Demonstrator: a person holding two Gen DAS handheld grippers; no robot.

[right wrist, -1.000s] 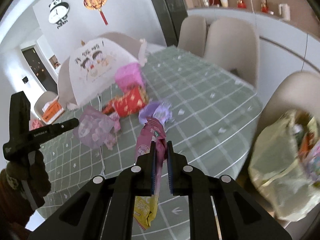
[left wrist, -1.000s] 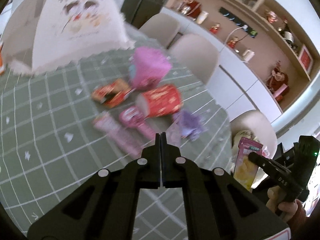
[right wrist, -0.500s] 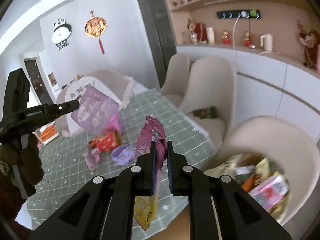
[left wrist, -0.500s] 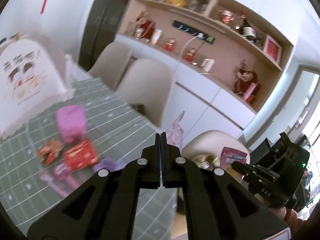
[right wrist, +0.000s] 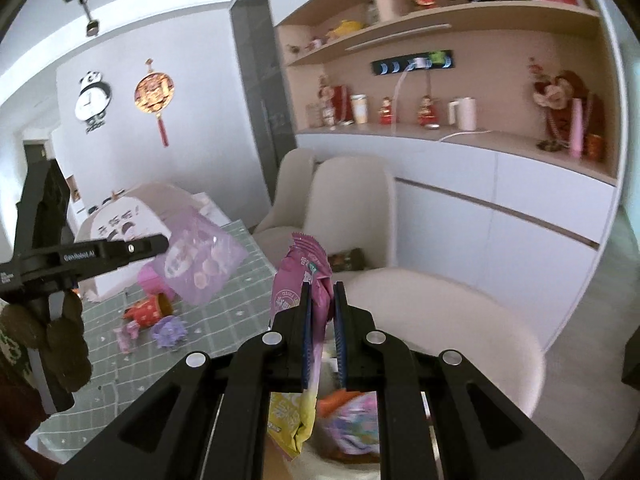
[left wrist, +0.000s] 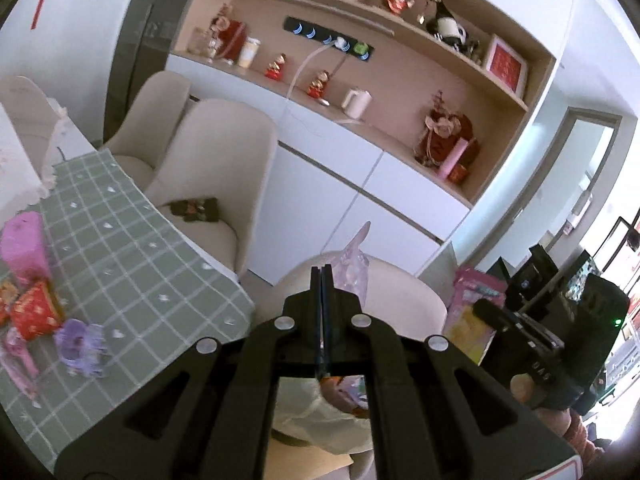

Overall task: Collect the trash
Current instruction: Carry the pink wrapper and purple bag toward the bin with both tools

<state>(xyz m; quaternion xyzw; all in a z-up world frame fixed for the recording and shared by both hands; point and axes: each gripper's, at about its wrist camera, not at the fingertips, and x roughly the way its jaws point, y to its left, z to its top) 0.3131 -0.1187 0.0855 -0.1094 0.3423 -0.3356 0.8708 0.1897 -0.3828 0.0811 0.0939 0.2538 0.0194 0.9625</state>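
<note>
Hand-held gripper w/ pink wrapper between fingers.

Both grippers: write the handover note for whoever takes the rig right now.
Left gripper: shut on a clear lilac plastic snack bag.
Right gripper: shut on a magenta-and-yellow foil wrapper.
Both hang above the pale trash bag on the cream chair; it already holds wrappers.
Left on the green checked tablecloth: pink box, red packet, purple wrapper, pink wrapper.
Next: probably drop both, then return.

chairs: cream, beside table | kettle: white, on counter | clock: panda, wall
</note>
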